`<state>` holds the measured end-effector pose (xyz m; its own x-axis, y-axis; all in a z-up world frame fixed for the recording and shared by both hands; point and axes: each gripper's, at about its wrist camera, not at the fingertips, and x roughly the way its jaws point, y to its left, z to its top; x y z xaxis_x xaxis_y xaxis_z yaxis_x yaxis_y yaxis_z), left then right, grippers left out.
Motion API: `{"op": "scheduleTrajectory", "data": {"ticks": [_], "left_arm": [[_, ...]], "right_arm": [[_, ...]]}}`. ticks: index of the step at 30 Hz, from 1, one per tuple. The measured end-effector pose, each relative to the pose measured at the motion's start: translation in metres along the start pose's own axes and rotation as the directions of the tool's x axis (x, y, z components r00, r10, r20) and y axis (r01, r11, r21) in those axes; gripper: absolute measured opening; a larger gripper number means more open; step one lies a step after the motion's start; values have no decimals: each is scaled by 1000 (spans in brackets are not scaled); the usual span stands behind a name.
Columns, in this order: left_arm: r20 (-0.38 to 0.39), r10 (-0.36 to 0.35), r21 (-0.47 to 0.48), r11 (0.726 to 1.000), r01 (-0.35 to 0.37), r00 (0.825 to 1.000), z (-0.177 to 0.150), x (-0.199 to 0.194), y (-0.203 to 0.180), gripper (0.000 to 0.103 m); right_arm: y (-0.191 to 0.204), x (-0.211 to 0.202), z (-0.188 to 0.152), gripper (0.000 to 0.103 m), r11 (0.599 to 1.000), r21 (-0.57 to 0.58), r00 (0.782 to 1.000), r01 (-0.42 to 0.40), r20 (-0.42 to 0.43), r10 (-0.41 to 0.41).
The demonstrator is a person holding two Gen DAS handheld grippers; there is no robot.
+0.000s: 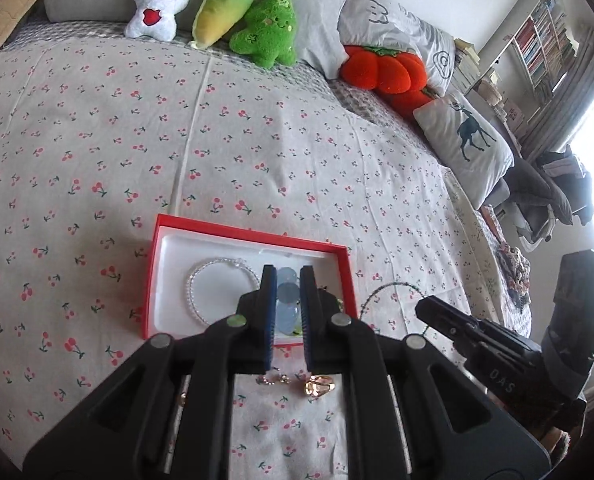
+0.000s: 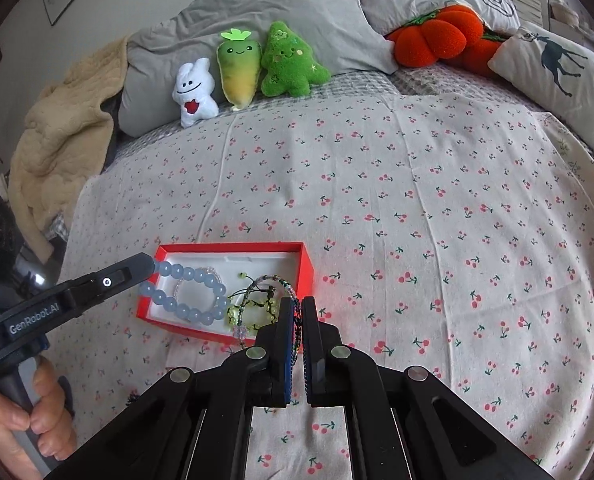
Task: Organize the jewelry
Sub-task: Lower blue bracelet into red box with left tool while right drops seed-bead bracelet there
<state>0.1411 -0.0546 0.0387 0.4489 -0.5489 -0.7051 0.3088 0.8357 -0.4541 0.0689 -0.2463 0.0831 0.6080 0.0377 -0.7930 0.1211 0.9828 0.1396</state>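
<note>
A red box (image 1: 151, 280) with a white lining lies on the bedspread. My left gripper (image 1: 288, 270) is shut on a pale blue bead bracelet (image 1: 288, 292), which hangs over the box (image 2: 233, 247) and shows as a full ring (image 2: 185, 312) in the right wrist view, below the left gripper (image 2: 149, 266). A clear bead bracelet (image 1: 201, 280) and a yellow-green corded bracelet (image 2: 237, 312) lie inside. My right gripper (image 2: 297, 302) is shut on a thin dark beaded bracelet (image 2: 263, 282) by the box's right end. From the left wrist, the right gripper (image 1: 421, 306) holds that thin loop (image 1: 393, 286).
Gold rings (image 1: 319, 386) and small earrings (image 1: 273, 379) lie on the cherry-print bedspread (image 2: 417, 220) just in front of the box. Plush toys (image 2: 237, 72), pillows (image 2: 557, 76) and a beige blanket (image 2: 57, 132) line the far edge. A person's hand (image 2: 37, 420) grips the left tool's handle.
</note>
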Motion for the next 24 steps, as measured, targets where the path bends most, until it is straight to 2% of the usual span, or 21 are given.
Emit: {"op": "scheduleTrajectory", "data": {"ticks": [5,13,15,20,24], "left_arm": [[-19,73,-1,997,-73,997,-1,14,20,13],[-29,138,53,989,-137,990,-2,18,19,14],[-36,151,70,987,-148,988,-2,17,17,18],[-16,213,122,970,-210,977,-8,4,14,34],[-19,244,122,963,-240,970,-13,-6,19,43]], "right_arm": [[10,16,7,4,1000,-12,1000,-13,4,13],[28,46,11,4,999,-34,1000,-10,-17,9],[28,53,12,4,999,-32,1000,-5,-28,4],[31,63,16,4,998,-54,999,-10,-37,8],[36,69,17,5,997,-74,999,0,-41,-3]]}}
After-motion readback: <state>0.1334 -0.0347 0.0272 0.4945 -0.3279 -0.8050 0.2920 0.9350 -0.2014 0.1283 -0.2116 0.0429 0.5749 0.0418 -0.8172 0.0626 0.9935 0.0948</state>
